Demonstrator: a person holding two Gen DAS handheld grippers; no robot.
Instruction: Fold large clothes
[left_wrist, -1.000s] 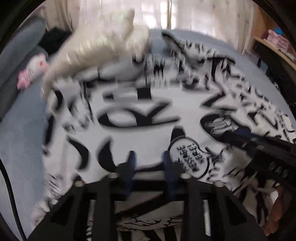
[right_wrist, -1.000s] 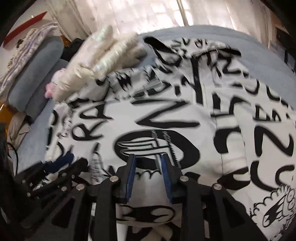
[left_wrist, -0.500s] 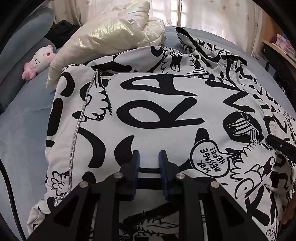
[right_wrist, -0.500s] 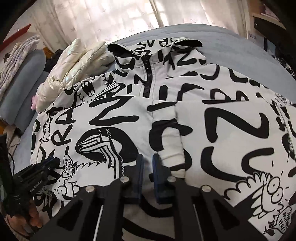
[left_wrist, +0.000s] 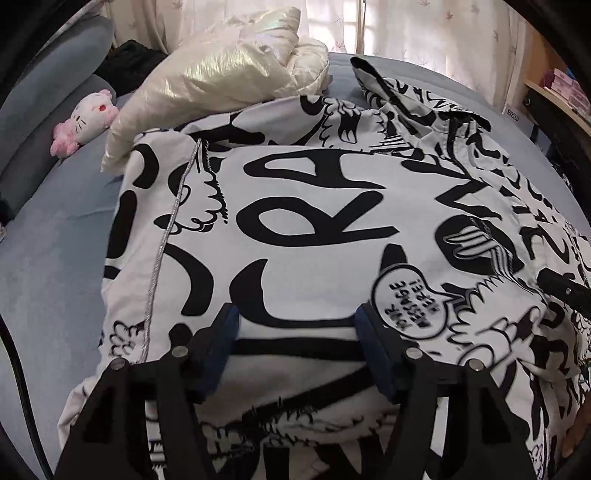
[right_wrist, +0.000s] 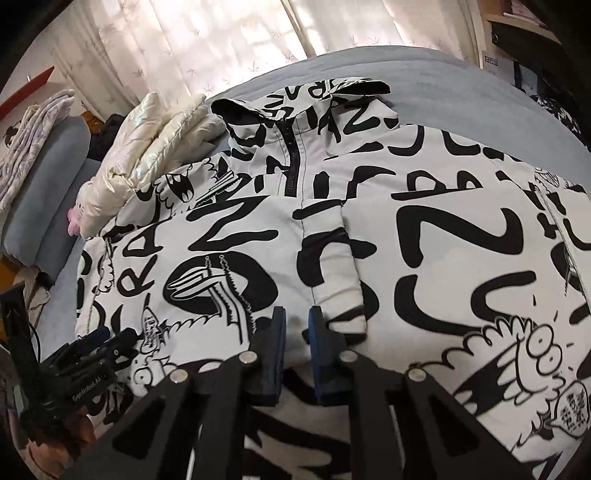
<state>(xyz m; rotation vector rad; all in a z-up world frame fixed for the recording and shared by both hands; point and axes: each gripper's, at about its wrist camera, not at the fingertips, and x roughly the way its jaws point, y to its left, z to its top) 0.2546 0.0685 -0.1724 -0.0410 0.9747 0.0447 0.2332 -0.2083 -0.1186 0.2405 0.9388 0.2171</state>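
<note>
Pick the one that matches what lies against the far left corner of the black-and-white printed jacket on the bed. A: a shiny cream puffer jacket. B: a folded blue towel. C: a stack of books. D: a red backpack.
A: a shiny cream puffer jacket lies bunched at the far left corner of the printed jacket, overlapping its edge, with a pink-and-white plush toy just left of it on the bed.
</note>
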